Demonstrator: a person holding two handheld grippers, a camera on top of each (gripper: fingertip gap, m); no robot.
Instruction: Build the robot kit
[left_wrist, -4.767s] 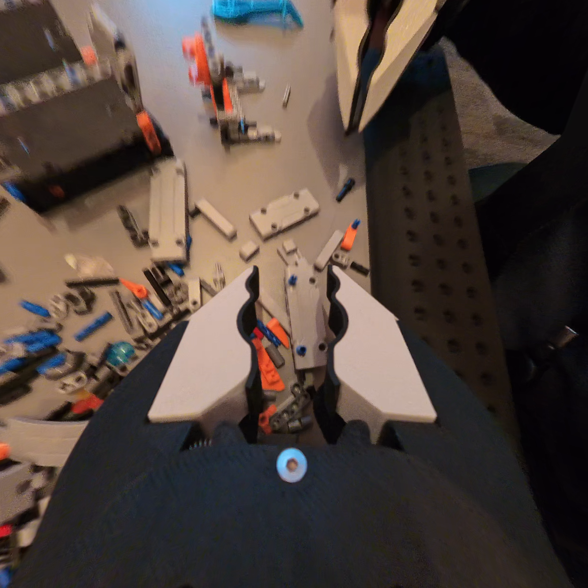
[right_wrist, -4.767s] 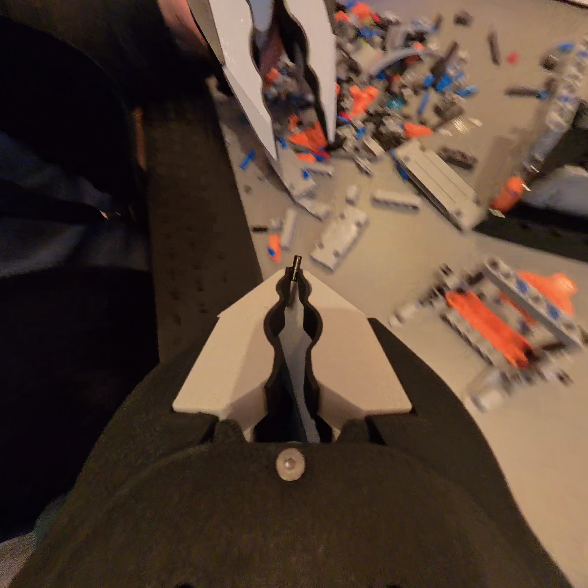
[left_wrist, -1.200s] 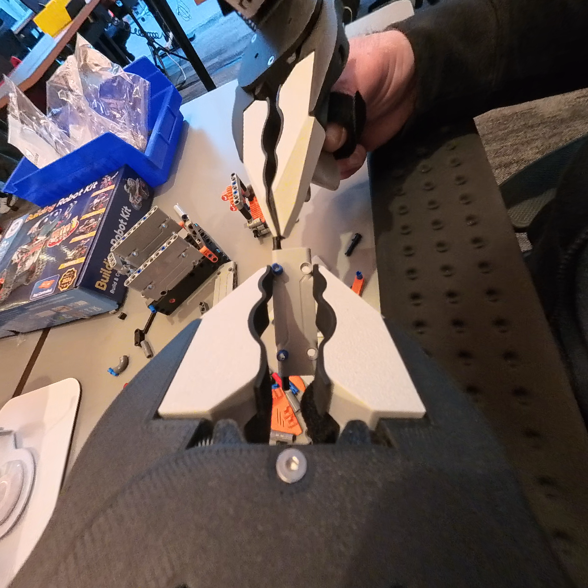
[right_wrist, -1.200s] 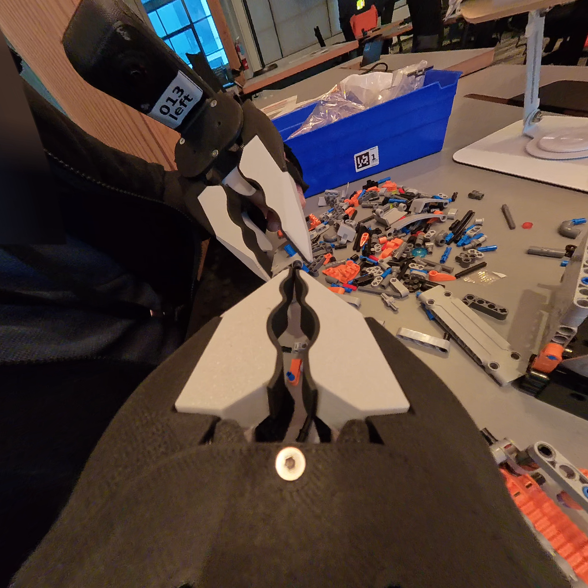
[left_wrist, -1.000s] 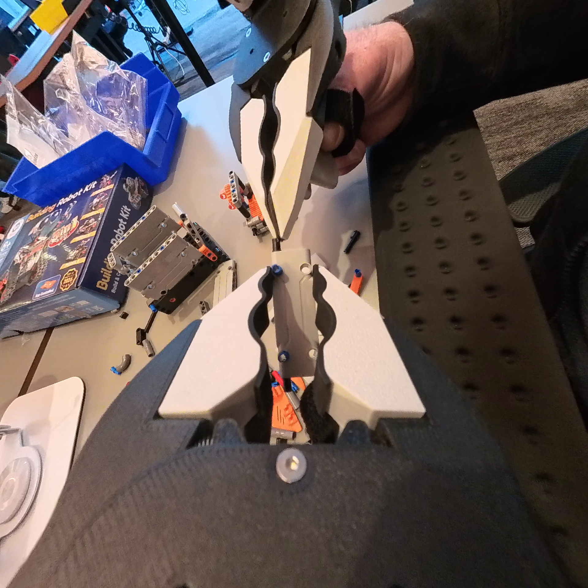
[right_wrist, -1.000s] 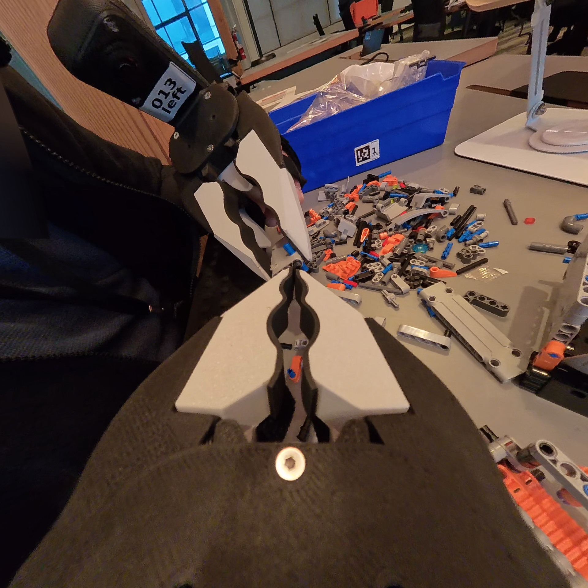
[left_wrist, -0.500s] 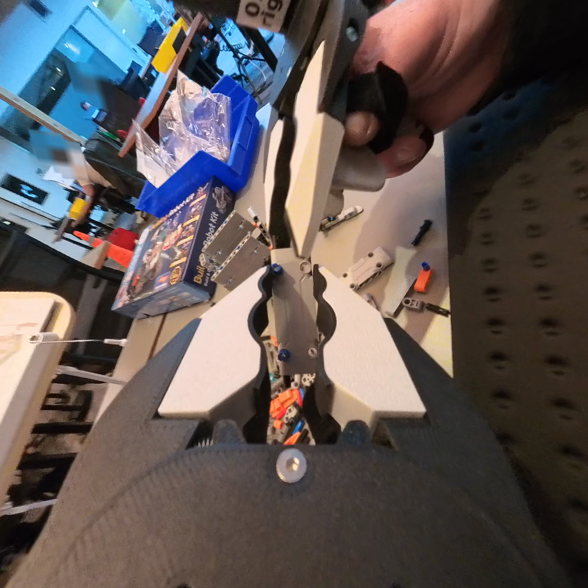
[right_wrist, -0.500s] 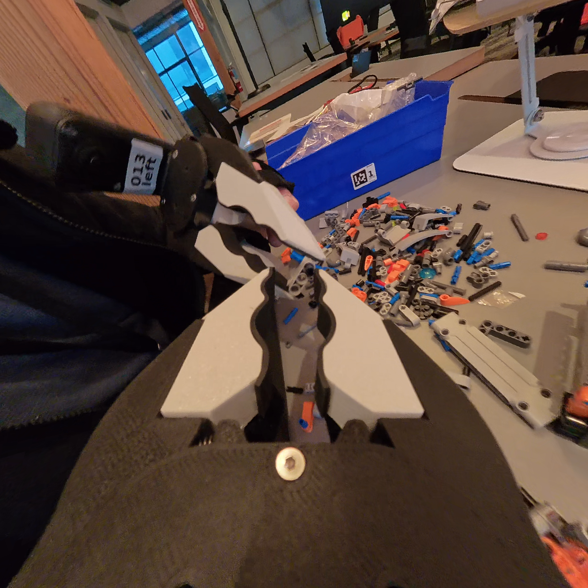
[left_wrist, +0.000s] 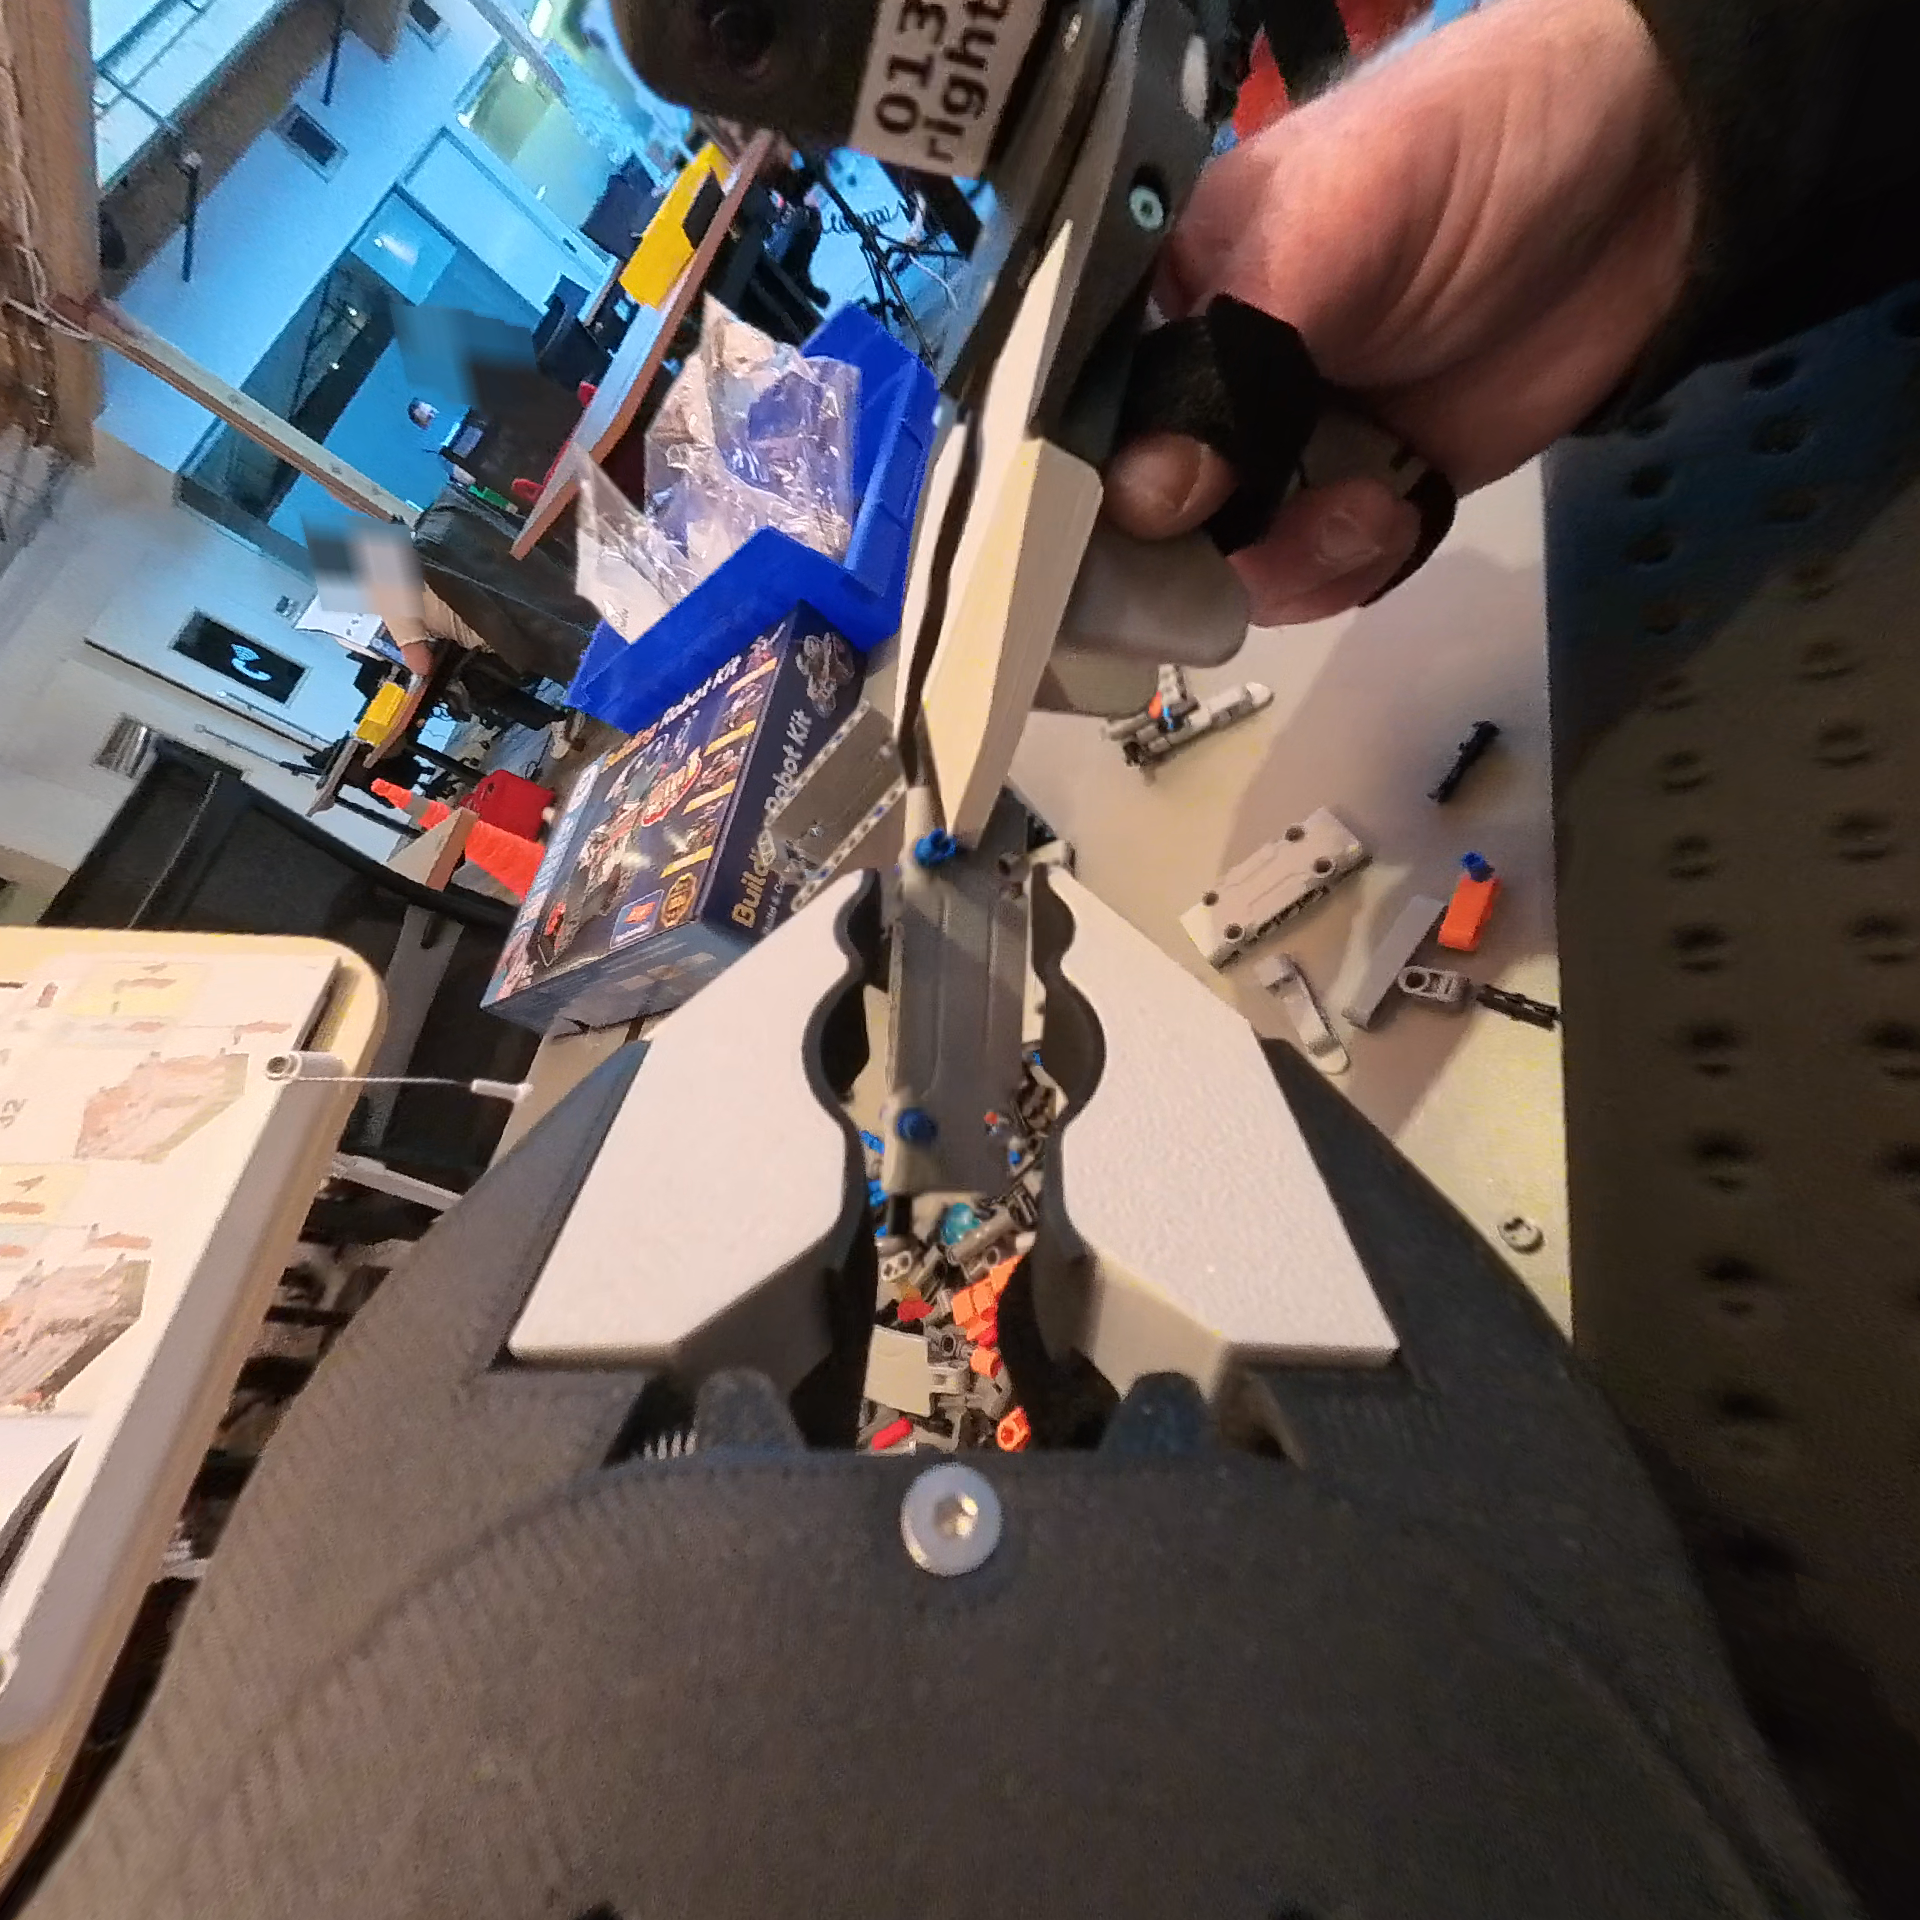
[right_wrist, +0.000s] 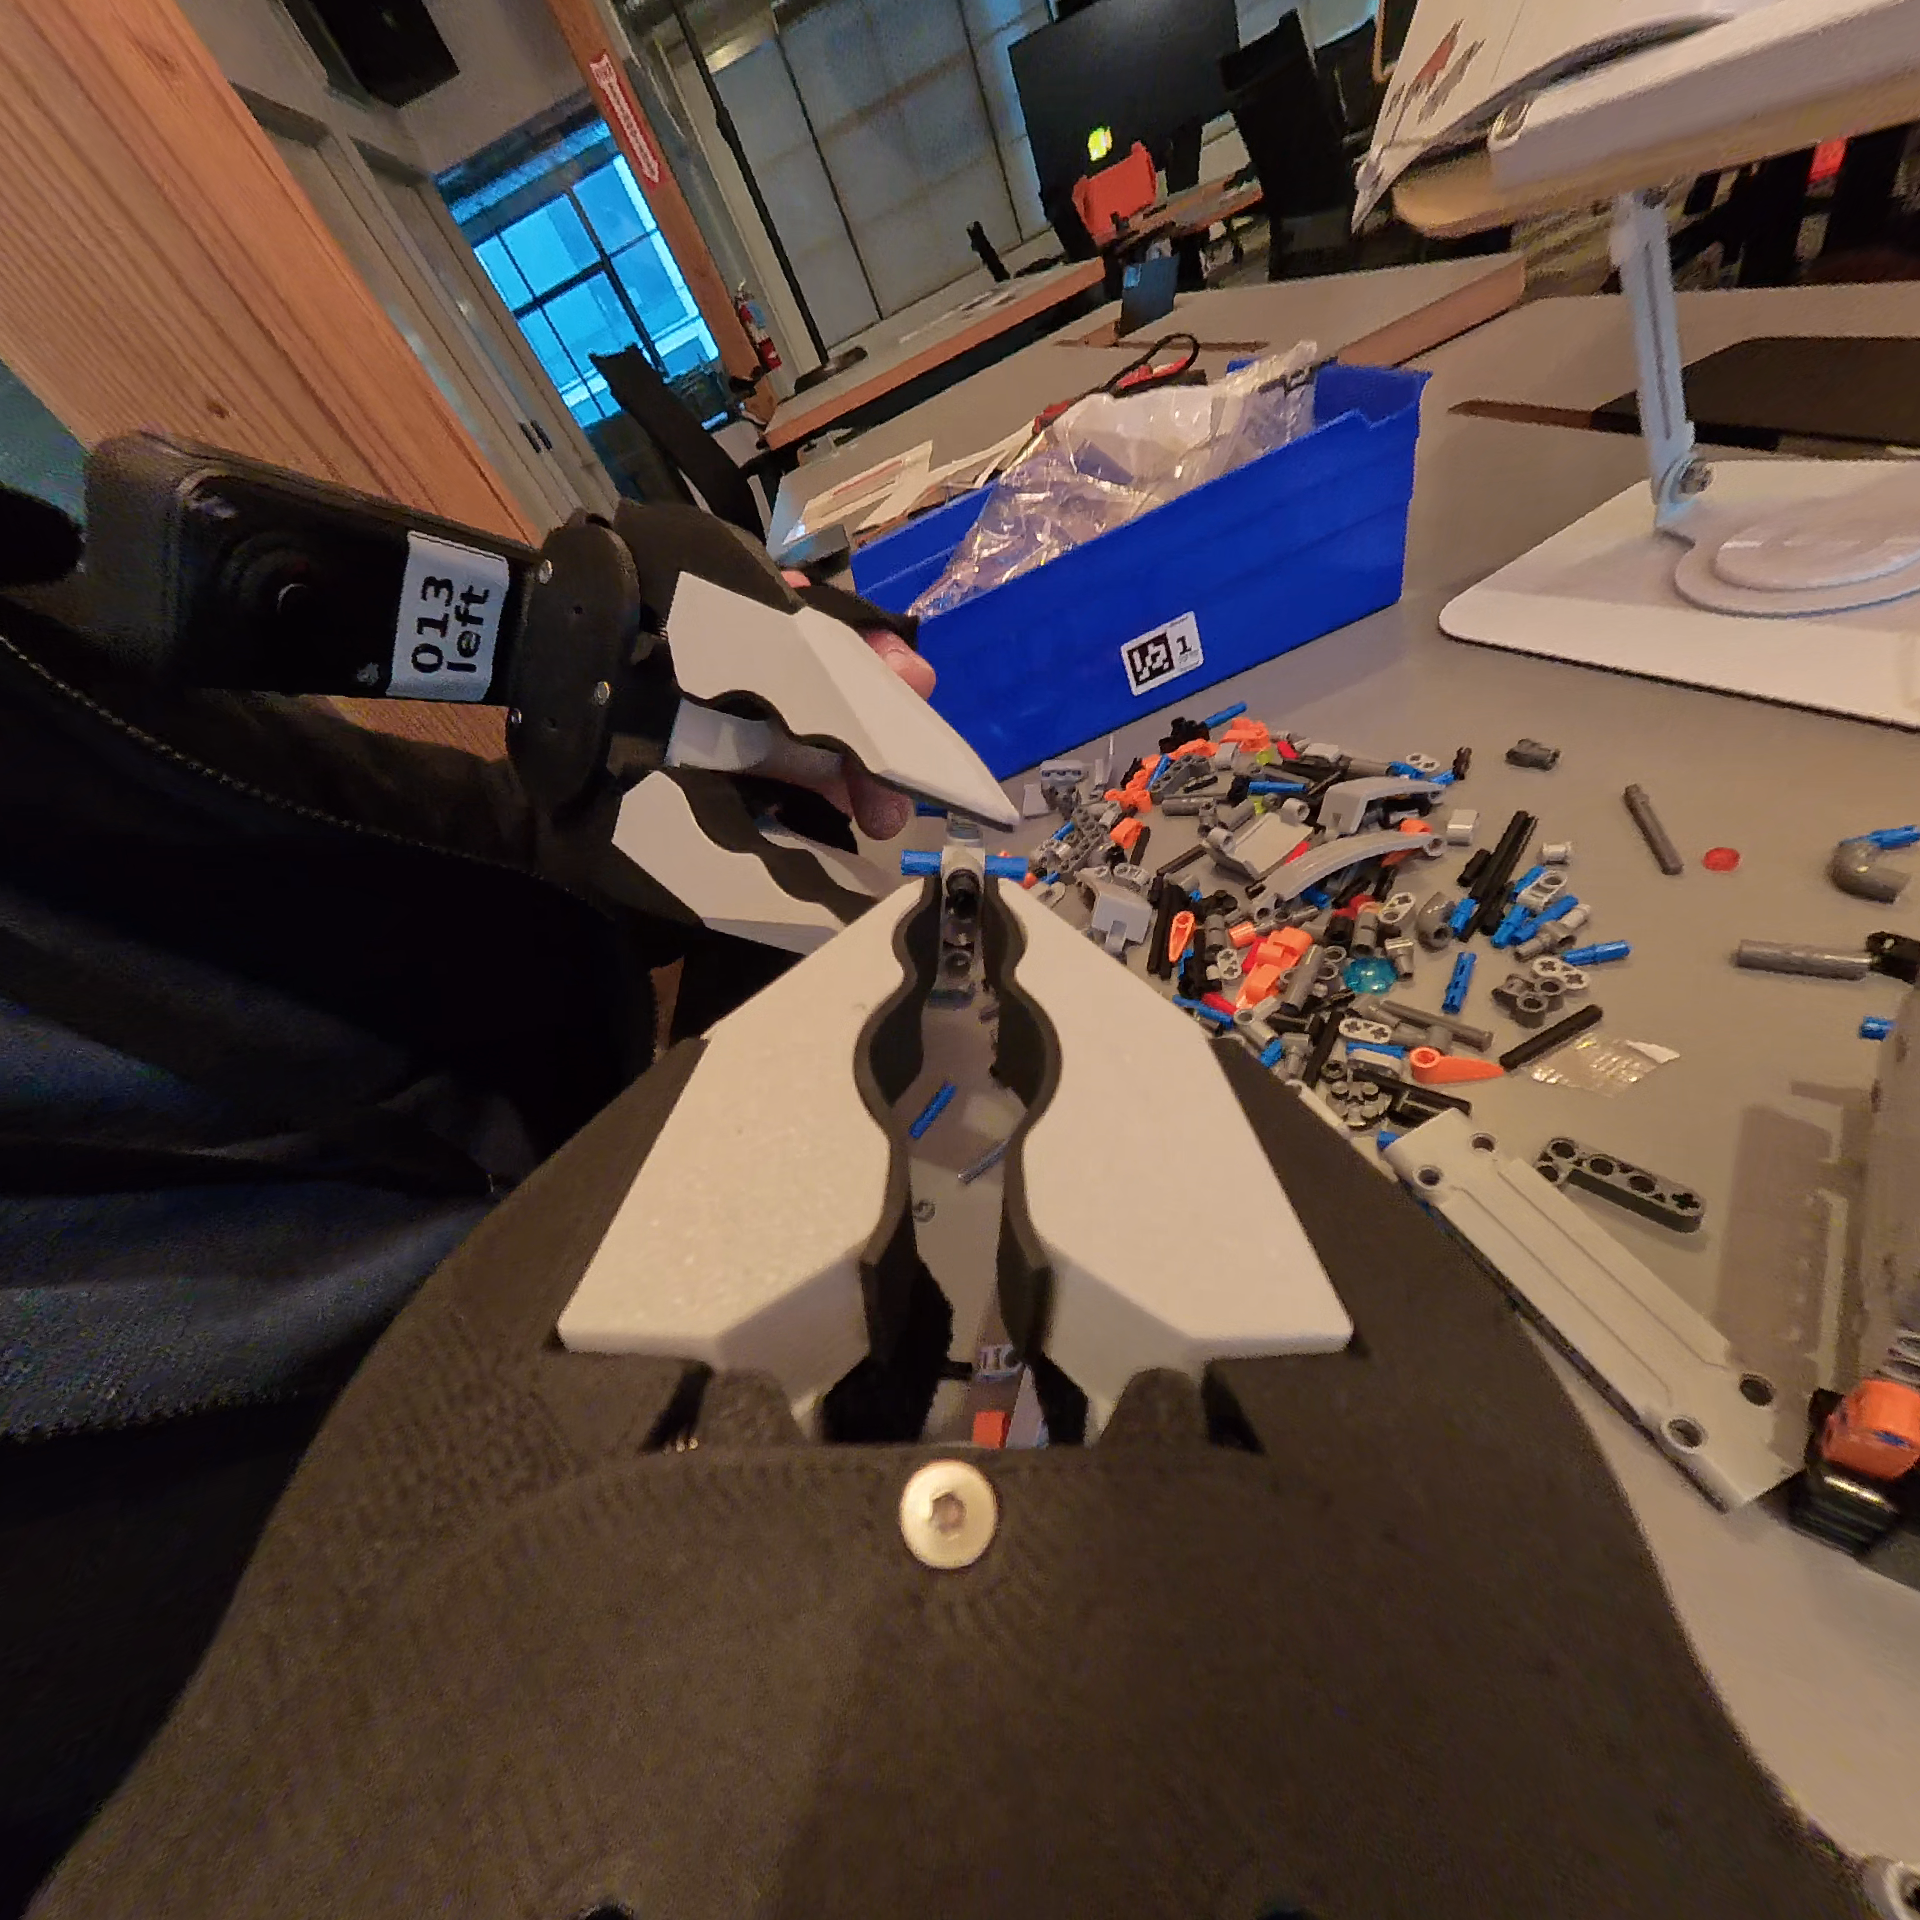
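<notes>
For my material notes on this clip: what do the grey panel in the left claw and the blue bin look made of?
The grey panel, clamped in the left claw, looks like moulded hard plastic, matte, with round pin holes and blue pins. The blue bin also looks like rigid plastic, smooth and slightly glossy, with even colour and a thin moulded rim.

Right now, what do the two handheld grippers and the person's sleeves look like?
Both grippers share one design: a dark textured body with a silver screw at its centre, and two pale grey wedge fingers with wavy black inner pads. The left gripper and right gripper each carry a black camera with a white label. A black strap crosses the right hand. The sleeves are dark.
</notes>
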